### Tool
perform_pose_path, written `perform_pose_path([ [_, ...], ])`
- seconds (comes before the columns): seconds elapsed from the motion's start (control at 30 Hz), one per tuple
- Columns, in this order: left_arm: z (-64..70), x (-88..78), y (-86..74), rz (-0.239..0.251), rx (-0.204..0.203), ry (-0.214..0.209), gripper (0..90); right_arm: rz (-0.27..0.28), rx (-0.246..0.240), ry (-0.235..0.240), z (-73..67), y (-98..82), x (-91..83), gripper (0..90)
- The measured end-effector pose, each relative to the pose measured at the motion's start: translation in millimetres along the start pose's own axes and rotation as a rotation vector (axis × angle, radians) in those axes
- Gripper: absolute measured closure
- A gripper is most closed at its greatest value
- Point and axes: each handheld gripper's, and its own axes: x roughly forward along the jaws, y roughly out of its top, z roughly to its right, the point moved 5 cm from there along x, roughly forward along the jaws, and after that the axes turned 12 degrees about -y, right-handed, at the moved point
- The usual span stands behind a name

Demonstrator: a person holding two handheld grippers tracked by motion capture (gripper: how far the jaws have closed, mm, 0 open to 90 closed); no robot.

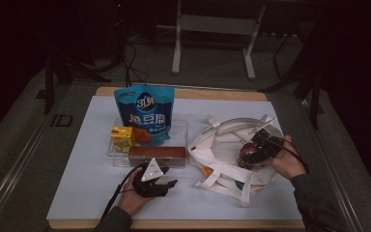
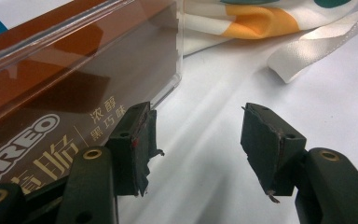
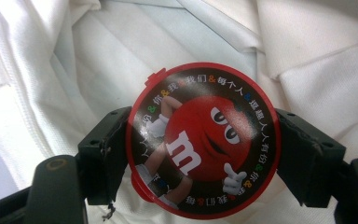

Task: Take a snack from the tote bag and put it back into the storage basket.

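Note:
A round red M&M's tub [image 3: 203, 140] sits between the jaws of my right gripper [image 3: 203, 149], which is shut on its sides. It hangs over the mouth of a white tote bag [image 1: 222, 159] with orange and green spots, at the right of the table. In the high view the tub [image 1: 247, 155] is at the tip of the right gripper [image 1: 251, 152]. My left gripper [image 1: 170, 184] rests near the table's front and stands open with nothing between its fingers [image 2: 135, 140]. Its left jaw is close beside a brown Oreo box [image 2: 51, 107].
A clear tray [image 1: 183, 126] at the middle holds a blue snack bag [image 1: 145, 113], a yellow juice carton [image 1: 122, 137] and the Oreo box [image 1: 157, 154]. The white mat [image 1: 87, 174] covers the table. A strap of the tote [image 2: 317, 46] lies ahead of the left gripper.

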Motion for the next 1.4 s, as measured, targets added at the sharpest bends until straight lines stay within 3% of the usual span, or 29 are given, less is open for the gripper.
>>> perform_pose_path([
  [1.4,0.1,0.0,0.0,0.0,0.001,0.0,43.7,0.052,-0.064,0.028,-20.5,29.4,-21.4,25.4],
])
